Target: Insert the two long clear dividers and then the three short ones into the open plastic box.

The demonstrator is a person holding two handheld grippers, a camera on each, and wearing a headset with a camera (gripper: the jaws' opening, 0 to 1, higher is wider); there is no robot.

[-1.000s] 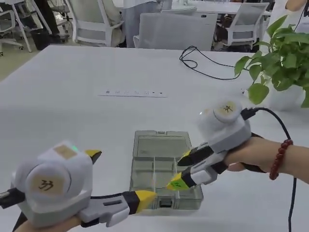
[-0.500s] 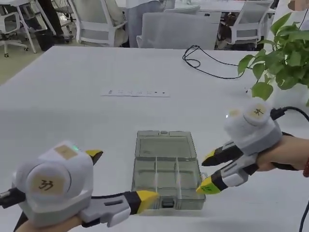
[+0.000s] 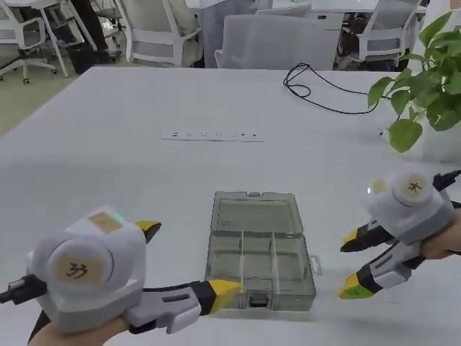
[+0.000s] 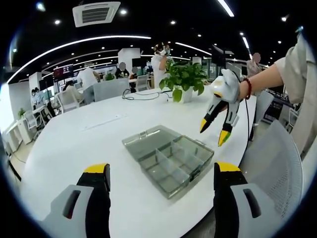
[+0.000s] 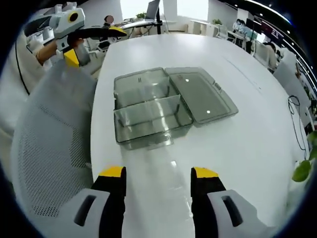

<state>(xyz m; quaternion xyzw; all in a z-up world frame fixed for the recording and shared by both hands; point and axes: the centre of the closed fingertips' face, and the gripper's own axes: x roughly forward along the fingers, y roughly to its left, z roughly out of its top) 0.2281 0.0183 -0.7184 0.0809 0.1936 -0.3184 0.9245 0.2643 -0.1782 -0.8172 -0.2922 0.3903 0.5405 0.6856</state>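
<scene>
Open plastic box [image 3: 256, 215] sits on desk [image 3: 108, 166] between left tongs [image 3: 187, 258] and right tongs [image 3: 345, 270], both spread and empty; best pinch next divider by its top edge, lowering it upright and square.

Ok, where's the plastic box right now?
In the head view the plastic box lies open low at centre on the white table, between the left gripper and the right gripper, lid toward the power strip.

Box [image 3: 256, 216] smoky grey, translucent; left tongs [image 3: 187, 259], right tongs [image 3: 348, 267] white, yellow-tipped; table [image 3: 108, 144] white; plant [image 3: 405, 133] green.
</scene>
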